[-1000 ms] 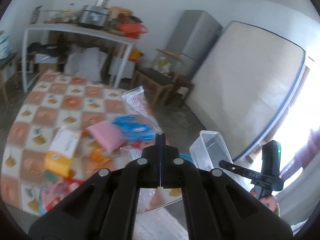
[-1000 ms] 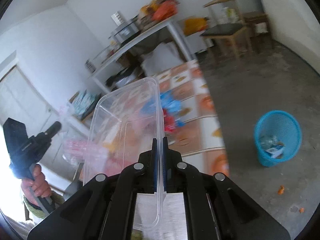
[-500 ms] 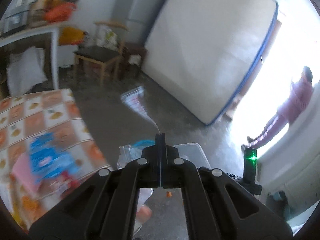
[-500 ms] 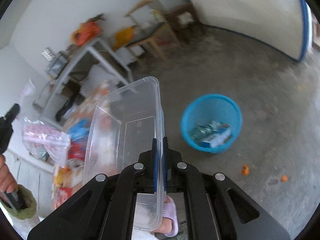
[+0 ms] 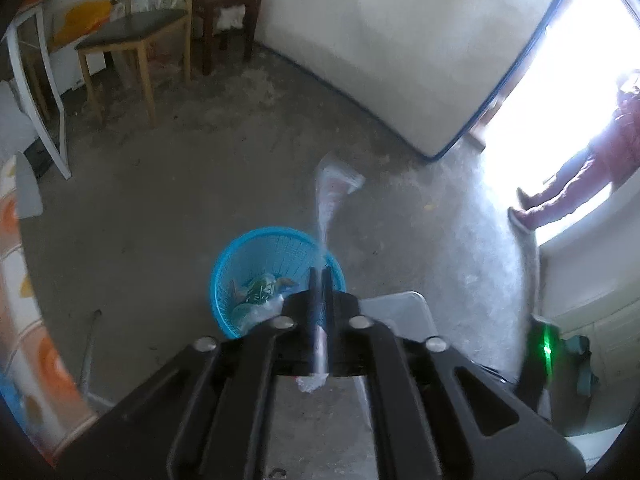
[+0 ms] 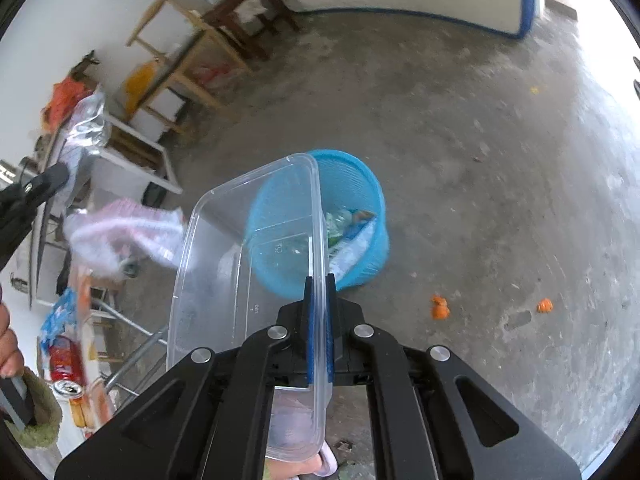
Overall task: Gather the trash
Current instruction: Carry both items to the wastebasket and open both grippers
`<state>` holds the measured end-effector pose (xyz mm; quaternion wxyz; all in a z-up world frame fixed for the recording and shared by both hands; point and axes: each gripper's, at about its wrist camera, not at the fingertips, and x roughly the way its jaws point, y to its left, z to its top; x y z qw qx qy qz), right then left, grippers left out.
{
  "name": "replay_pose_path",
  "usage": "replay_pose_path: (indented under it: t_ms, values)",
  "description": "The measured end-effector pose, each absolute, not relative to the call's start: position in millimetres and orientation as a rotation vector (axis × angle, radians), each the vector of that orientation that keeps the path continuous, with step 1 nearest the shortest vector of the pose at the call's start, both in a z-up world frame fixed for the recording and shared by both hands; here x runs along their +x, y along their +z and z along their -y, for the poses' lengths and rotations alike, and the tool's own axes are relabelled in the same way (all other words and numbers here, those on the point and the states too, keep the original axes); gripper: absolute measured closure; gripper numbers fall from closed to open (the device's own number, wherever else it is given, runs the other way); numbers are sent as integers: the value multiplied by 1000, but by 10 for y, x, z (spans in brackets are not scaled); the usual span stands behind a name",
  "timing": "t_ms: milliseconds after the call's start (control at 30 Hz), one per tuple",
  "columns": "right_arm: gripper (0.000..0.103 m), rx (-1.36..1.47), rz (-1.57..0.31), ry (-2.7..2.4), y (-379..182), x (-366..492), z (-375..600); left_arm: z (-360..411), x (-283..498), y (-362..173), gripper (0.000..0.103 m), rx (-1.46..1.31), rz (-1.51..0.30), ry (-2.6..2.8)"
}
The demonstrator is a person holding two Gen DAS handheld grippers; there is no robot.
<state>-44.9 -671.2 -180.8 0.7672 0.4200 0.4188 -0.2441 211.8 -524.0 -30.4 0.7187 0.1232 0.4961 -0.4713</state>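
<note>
Now L gripper [image 5: 320, 280] jaws have just been opening a crack w/ the clear bag [image 5: 334, 184] still between them, loosely by the look of it, right above the blue bin [image 5: 224, 272]; R gripper [image 6: 319, 288] stays clamped on the rim of the plastic tub [image 6: 208, 264], also near the bin. Both swung off the table side to over the floor in the last sec, so bag drop is prob. underway, tub next. Farther out: chair [image 5: 128, 28], mattress [image 5: 400, 40] on the wall.

basket [image 6: 360, 216] on floor [image 6: 500, 160], wrappers [image 6: 352, 236] inside
</note>
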Motion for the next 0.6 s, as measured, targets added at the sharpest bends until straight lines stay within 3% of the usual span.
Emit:
replay_pose_path:
  t_ms: [33, 67, 267, 600]
  values:
    - [99, 918, -914, -536, -1842, -456, 6736, 5312, 2147, -396, 60, 271, -1123, -1040]
    - [99, 924, -920, -543, -1894, -465, 6765, 5335, 2190, -471, 53, 268, -1144, -1024]
    - [99, 916, -957, -546, -2039, -412, 6843, 5061, 2328, -422, 52, 186, -1147, -991]
    - [99, 863, -1075, -509, -2406, 388, 7069, 3411, 2219, 638, 37, 162, -887, -942]
